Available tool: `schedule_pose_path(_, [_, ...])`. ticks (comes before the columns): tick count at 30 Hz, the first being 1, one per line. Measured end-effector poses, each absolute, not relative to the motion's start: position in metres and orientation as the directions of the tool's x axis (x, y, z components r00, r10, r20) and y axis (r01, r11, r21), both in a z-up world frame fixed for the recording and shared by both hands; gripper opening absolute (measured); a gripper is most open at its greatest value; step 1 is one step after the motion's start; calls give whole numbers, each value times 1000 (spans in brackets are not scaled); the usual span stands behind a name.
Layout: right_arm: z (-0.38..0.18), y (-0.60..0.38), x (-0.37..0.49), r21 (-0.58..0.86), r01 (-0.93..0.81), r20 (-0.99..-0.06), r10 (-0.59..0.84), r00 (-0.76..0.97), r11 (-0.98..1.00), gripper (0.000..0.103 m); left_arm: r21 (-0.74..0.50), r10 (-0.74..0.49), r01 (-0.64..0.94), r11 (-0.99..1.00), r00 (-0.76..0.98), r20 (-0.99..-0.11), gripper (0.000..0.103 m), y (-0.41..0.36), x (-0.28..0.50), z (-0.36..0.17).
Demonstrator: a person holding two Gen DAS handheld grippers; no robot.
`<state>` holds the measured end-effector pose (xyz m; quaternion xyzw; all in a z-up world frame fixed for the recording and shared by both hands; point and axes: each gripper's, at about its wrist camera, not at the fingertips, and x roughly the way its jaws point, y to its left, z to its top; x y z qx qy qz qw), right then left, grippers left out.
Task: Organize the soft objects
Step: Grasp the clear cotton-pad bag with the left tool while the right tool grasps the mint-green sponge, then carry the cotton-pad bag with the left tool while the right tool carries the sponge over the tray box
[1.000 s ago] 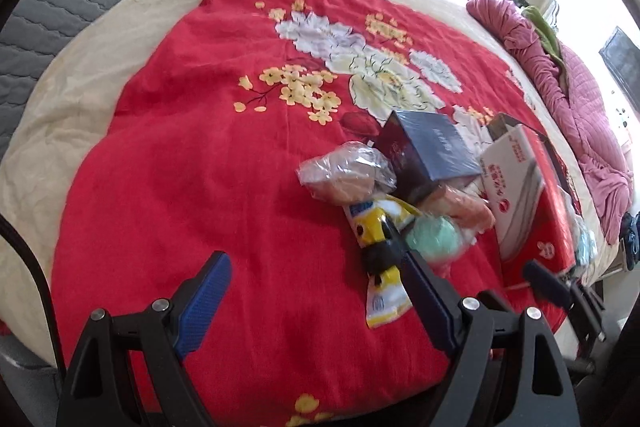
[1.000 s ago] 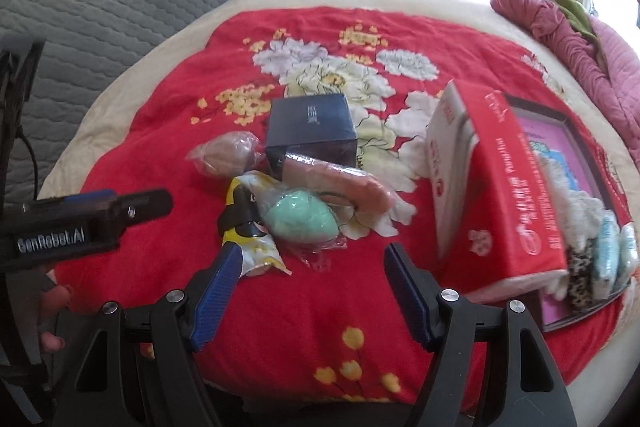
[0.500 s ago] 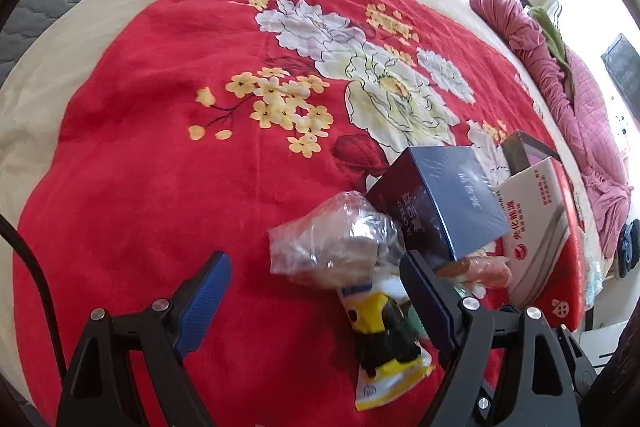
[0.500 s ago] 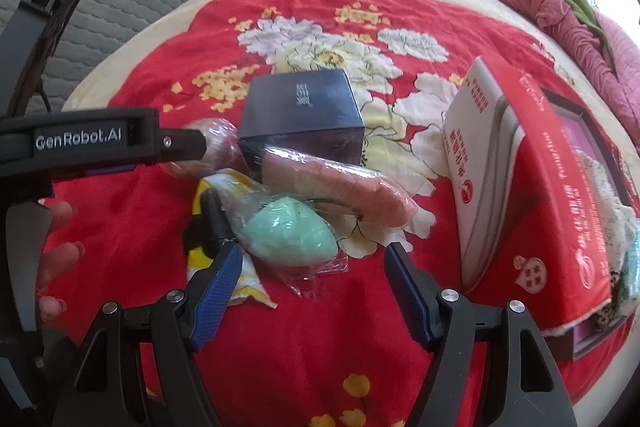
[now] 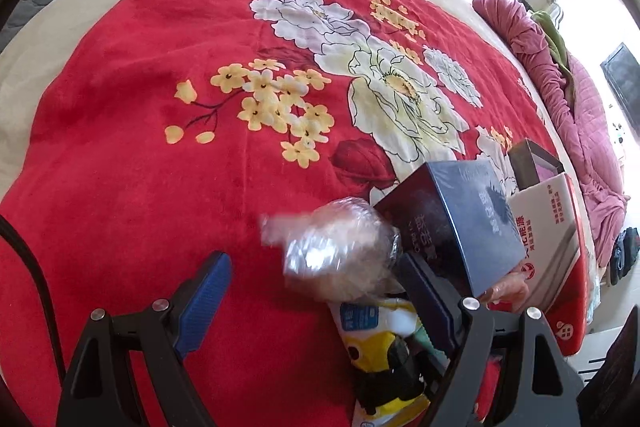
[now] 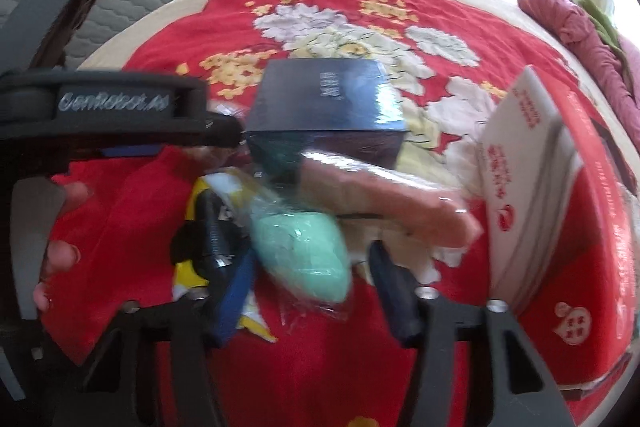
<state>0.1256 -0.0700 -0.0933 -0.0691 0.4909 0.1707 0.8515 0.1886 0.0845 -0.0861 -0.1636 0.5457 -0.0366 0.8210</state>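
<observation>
Green squishy egg (image 6: 304, 255) in its plastic wrap sits low centre in the right wrist view, right between the spread fingers of the right tool (image 6: 316, 291), long axis running lower right. Left tool (image 5: 316, 291) is spread too, with the wrapped brownish lump (image 5: 340, 251) just ahead, nearer its right finger.

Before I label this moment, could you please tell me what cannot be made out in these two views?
- Left wrist view: contents of the crinkled clear bag, hidden by glare and blur.
- Left wrist view: the yellow packet, partly covered by that bag and the left gripper.
- Right wrist view: whether the right gripper touches the mint-green soft item; motion blur.
- Right wrist view: the red-and-white box, cut off by the right edge.
- Right wrist view: lettering on the dark blue box, blurred.
</observation>
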Motion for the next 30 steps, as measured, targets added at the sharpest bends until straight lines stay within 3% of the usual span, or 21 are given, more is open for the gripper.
schedule_pose_path(3, [-91,-72,122,56,-359,-851,232,470,932,45,-320,-254,-107,941,400,-881,84,81,194,-88])
schedule_pose_path(6, [-84,-82,120,86,-335,-839,250,484,938,45,-338,-271,-106,935,400,-876,72,79,197,-92])
schedule_pose_path(10, [-70,-96,110,106,-311,-820,260,511,945,45,-333,-267,-105,937,403,-876,65,78,193,-92])
schedule_pose_path(19, [-46,-107,95,131,-300,-784,284,552,945,45,-336,-244,-123,934,469,-849,64,96,162,-67])
schedule_pose_path(30, [-19,-120,79,149,-271,-743,289,603,951,45,-235,-163,-53,971,569,-806,64,83,112,-6])
